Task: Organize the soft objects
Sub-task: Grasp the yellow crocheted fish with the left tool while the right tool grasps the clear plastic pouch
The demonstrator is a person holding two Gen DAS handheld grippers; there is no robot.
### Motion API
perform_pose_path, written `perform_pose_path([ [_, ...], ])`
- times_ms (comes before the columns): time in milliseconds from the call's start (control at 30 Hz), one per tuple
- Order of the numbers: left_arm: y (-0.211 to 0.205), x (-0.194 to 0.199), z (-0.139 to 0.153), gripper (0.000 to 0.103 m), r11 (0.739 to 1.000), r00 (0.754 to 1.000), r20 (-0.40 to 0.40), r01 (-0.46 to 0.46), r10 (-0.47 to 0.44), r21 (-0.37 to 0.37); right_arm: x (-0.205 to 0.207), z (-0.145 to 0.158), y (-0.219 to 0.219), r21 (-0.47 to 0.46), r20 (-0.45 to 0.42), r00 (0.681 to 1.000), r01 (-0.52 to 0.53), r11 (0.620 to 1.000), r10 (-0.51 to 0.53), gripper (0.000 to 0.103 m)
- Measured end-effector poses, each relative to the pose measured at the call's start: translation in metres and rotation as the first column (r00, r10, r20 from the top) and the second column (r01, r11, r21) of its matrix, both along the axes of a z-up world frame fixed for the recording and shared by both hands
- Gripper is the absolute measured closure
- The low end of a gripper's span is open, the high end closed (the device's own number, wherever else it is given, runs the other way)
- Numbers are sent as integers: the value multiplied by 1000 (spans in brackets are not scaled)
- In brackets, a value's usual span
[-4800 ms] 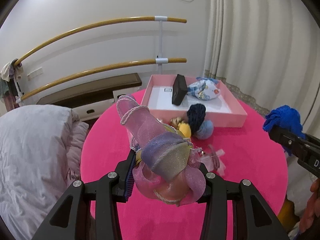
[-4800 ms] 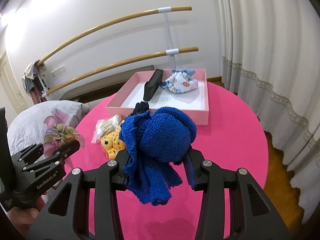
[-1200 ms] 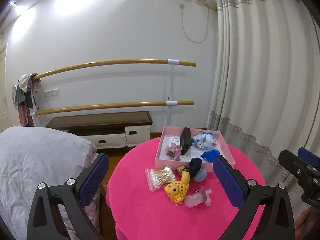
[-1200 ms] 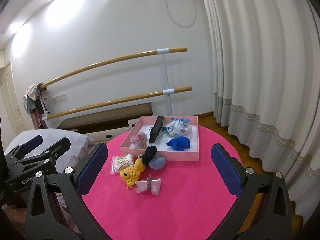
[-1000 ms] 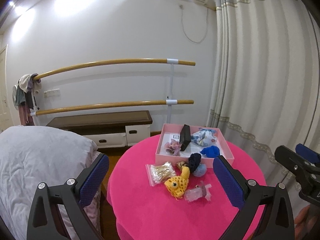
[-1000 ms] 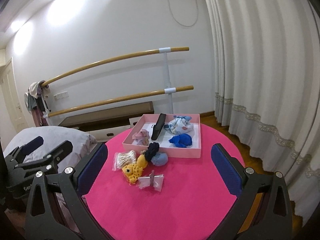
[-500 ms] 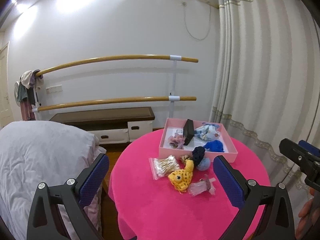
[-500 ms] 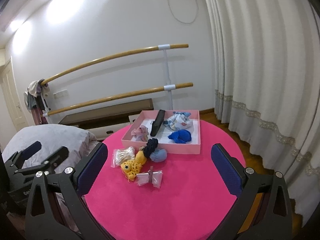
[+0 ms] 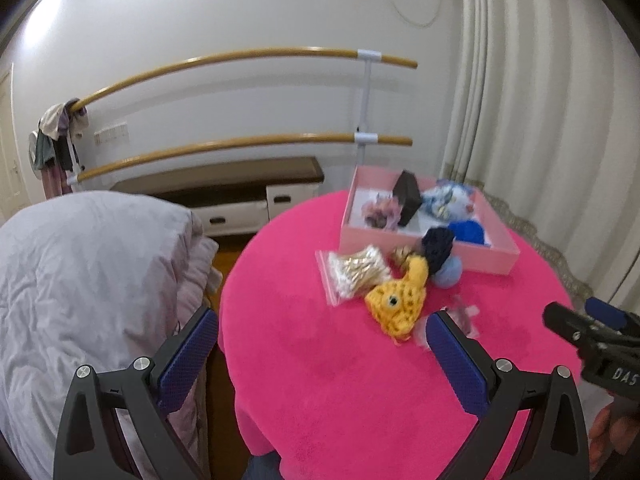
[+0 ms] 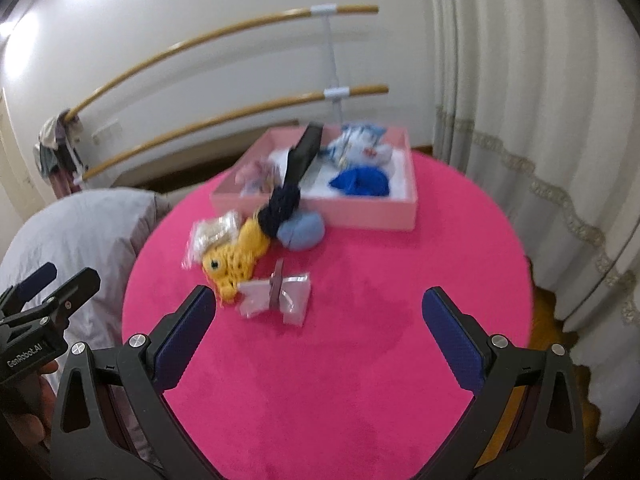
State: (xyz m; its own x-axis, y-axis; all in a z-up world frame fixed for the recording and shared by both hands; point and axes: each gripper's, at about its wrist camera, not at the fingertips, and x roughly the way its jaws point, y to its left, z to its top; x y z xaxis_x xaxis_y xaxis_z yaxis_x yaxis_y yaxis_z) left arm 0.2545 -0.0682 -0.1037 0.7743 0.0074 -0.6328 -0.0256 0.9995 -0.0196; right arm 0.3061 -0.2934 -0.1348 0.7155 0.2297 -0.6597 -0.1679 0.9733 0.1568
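A pink box [image 9: 428,258] stands at the far side of the round pink table [image 9: 320,392]. It holds a pink-purple frilly toy [image 9: 380,212], a black divider [image 9: 406,198], a patterned cloth bundle [image 9: 448,200] and a blue crochet piece [image 10: 360,182]. In front of the box lie a yellow crochet fish [image 10: 236,256], a navy crochet piece [image 10: 282,208], a light blue pouf [image 10: 302,230], a bag of cotton swabs [image 9: 356,272] and a clear packet [image 10: 276,296]. My left gripper [image 9: 320,328] and right gripper [image 10: 318,308] hang open and empty above the table's near half.
A grey duvet [image 9: 80,280] bulks at the table's left edge. Two wooden wall bars [image 9: 240,144] and a low bench [image 9: 224,184] run behind. Curtains [image 10: 540,120] hang at the right. The right gripper's body [image 9: 592,340] shows at the left wrist view's right edge.
Both grippers have let go: the frilly toy and the blue crochet piece now lie in the box. Over the last second both views have dropped nearer the table.
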Motion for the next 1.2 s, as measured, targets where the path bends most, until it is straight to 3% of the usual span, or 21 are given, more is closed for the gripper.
perform_pose_path([
  [633, 10, 87, -77, 0, 999, 987, -153, -41, 44, 26, 77, -94, 64, -3, -190, 974, -130, 992, 127, 0],
  [700, 10, 92, -82, 0, 999, 986, -160, -39, 43, 29, 80, -97, 68, -34, -174, 977, -133, 990, 126, 6],
  [767, 9, 97, -87, 0, 999, 985, -167, -37, 42, 31, 81, -96, 71, -77, -155, 980, -137, 988, 124, 30],
  [933, 3, 108, -93, 0, 999, 985, -173, -18, 24, 31, 82, -95, 66, -54, -146, 976, -171, 984, 161, 31],
  [1200, -17, 119, -96, 0, 999, 984, -171, 43, -40, 15, 79, -91, 40, -36, -131, 983, -135, 990, 129, 32],
])
